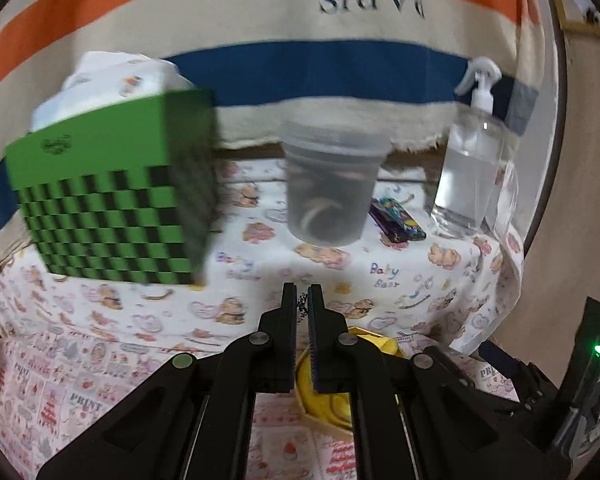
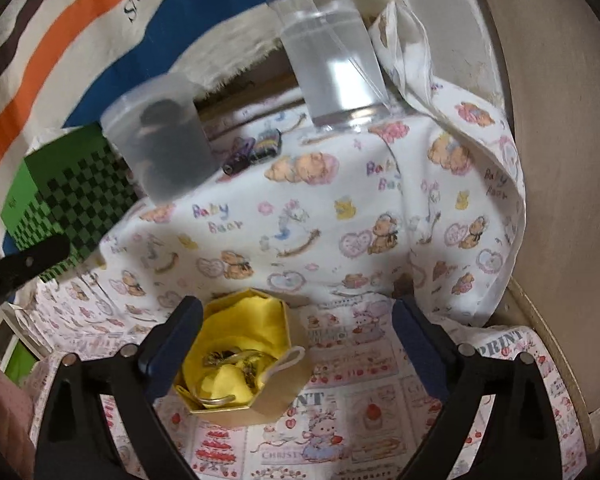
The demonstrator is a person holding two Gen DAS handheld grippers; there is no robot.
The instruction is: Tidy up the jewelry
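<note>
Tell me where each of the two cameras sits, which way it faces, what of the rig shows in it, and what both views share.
Left wrist: rides on the left gripper, looking forward and slightly down at the frosted cup and green checkered box; its jaws are shut on a thin chain.
Right wrist: rides on the right gripper, angled down at the yellow-lined jewelry box between its open jaws; a black part of the other gripper shows at left.
Shared: cup, green box, spray bottle, printed cloth, jewelry box.

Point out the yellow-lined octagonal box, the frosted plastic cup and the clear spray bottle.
yellow-lined octagonal box (image 2: 278, 408), right wrist view, cardboard side wall.
frosted plastic cup (image 1: 332, 184), left wrist view, front wall.
clear spray bottle (image 1: 470, 176), left wrist view, body.
</note>
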